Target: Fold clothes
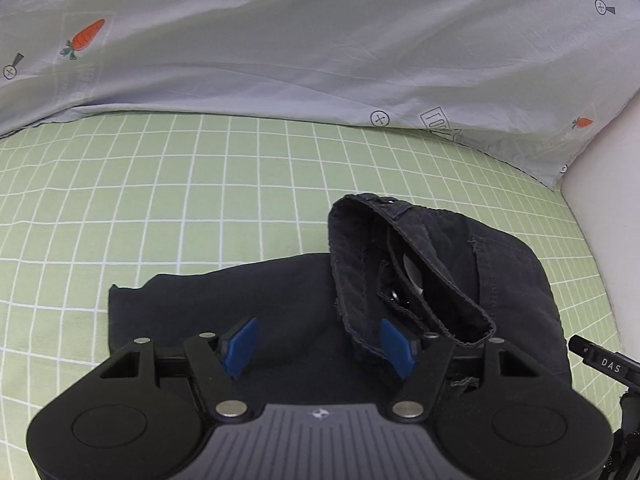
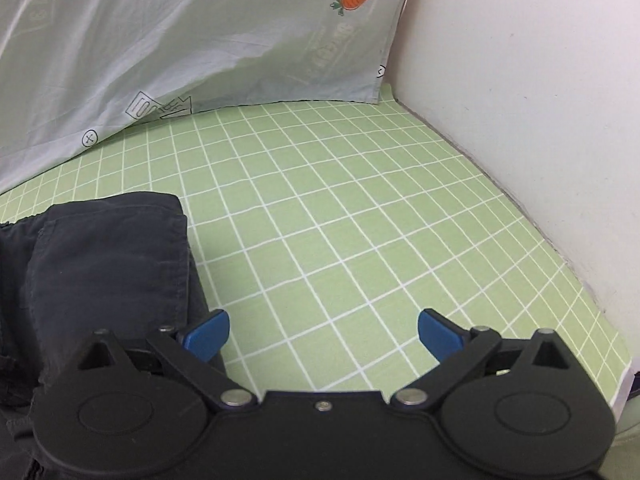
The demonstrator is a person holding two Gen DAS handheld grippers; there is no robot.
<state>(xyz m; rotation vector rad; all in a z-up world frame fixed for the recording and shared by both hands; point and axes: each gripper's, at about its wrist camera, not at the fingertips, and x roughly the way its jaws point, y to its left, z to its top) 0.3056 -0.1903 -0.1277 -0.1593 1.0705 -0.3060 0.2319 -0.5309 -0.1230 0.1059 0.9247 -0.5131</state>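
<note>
Jaws apart on both our grippers, left gripper [image 1: 318, 346] and right gripper [image 2: 323, 334]; dark navy cotton trousers [image 1: 304, 312] lie mostly folded, waistband flap still sticking up.

We are in a home bedroom.
We see a green checked bedsheet [image 2: 360, 220], a pale carrot-print quilt [image 1: 320, 40] lying on it, and a plain white wall [image 2: 540, 100] alongside.

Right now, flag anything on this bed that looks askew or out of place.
The dark pants lie folded, but their waistband stands up in an open loop instead of lying flat. Both the left gripper and right gripper are open, holding nothing.
</note>
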